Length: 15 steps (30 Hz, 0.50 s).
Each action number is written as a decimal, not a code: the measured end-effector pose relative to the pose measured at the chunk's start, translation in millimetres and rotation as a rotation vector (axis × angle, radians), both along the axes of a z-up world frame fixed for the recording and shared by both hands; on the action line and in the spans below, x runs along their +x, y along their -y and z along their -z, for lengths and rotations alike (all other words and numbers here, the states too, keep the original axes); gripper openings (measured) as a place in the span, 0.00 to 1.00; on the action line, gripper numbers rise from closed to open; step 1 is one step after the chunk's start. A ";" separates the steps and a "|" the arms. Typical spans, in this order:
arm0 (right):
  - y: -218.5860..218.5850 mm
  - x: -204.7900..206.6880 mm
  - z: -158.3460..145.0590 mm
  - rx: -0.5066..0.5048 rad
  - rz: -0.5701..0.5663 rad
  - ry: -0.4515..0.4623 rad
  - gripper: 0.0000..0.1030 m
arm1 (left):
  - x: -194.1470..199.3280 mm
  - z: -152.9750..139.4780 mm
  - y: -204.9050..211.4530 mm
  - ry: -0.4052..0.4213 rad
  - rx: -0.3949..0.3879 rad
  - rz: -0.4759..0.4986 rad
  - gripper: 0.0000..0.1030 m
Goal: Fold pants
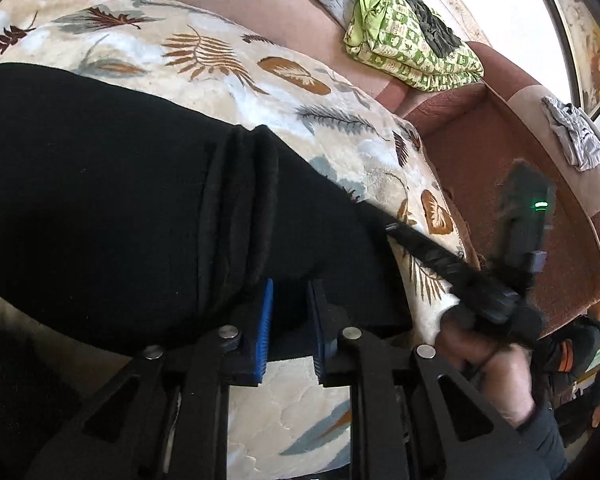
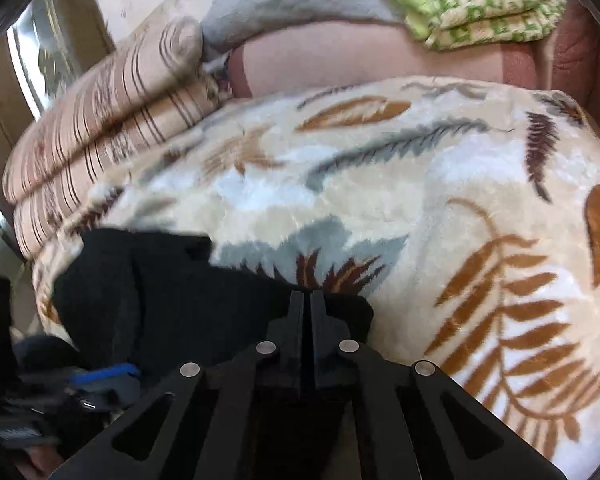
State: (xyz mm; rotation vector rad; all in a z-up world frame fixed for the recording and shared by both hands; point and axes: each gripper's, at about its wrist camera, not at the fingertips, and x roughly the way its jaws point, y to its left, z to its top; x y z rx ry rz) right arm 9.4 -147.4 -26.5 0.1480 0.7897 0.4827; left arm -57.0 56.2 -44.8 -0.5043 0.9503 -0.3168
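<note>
Lying half-folded on the leaf-print blanket (image 1: pixel 228 68), black knit pants (image 1: pixel 100 184): left gripper (image 1: pixel 290 320) parted, right gripper (image 2: pixel 306 312) seemingly pinching their edge; another fold remains.

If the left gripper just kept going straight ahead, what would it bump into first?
The black pants. The left gripper is open with the pants' edge already between its blue pads, so it would push into that fabric, with the leaf-print blanket beyond.

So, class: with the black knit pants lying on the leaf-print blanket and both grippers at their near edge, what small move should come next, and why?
Probably close the left gripper on the black knit pants: its blue-padded jaws stand apart around the edge, while the right gripper looks shut on the fabric. Then both can lift it off the leaf-print blanket.
</note>
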 end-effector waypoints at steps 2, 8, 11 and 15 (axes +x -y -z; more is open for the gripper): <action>-5.0 -16.7 -14.9 0.016 -0.058 0.050 0.06 | -2.9 -0.5 0.1 0.013 0.004 -0.003 0.15; -28.5 -28.0 16.5 -0.123 -0.121 -0.040 0.05 | -3.3 -0.7 1.9 0.026 0.010 -0.010 0.15; -16.5 -43.8 -8.6 -0.061 -0.102 0.027 0.08 | -4.9 -0.4 1.2 0.032 0.006 -0.007 0.16; -21.9 -58.3 9.2 -0.132 -0.157 -0.043 0.10 | -3.7 0.4 2.0 0.034 0.001 -0.011 0.17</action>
